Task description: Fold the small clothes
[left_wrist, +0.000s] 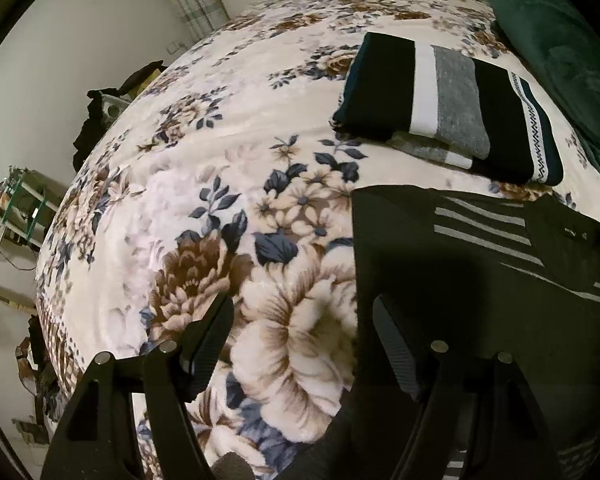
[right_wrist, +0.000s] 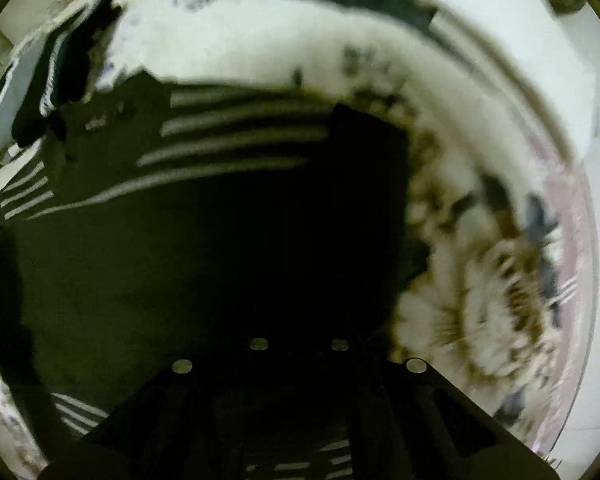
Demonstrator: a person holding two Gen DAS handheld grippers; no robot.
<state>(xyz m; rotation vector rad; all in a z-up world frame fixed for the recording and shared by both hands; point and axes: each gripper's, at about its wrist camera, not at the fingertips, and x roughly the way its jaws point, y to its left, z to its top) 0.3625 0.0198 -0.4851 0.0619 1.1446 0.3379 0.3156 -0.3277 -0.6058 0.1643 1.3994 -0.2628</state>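
Black striped garment point(left_wrist: 480, 264) | under right finger of spread left jaws point(left_wrist: 300, 328)

dark grey-striped garment point(left_wrist: 480, 264) spread flat on the bed, folded black, white and grey clothes point(left_wrist: 452, 104) stacked just beyond

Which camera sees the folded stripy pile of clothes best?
The left wrist view: the folded pile lies sharp and whole on the floral blanket, beyond the dark striped garment. In the right wrist view it is only a blurred sliver at the left edge.
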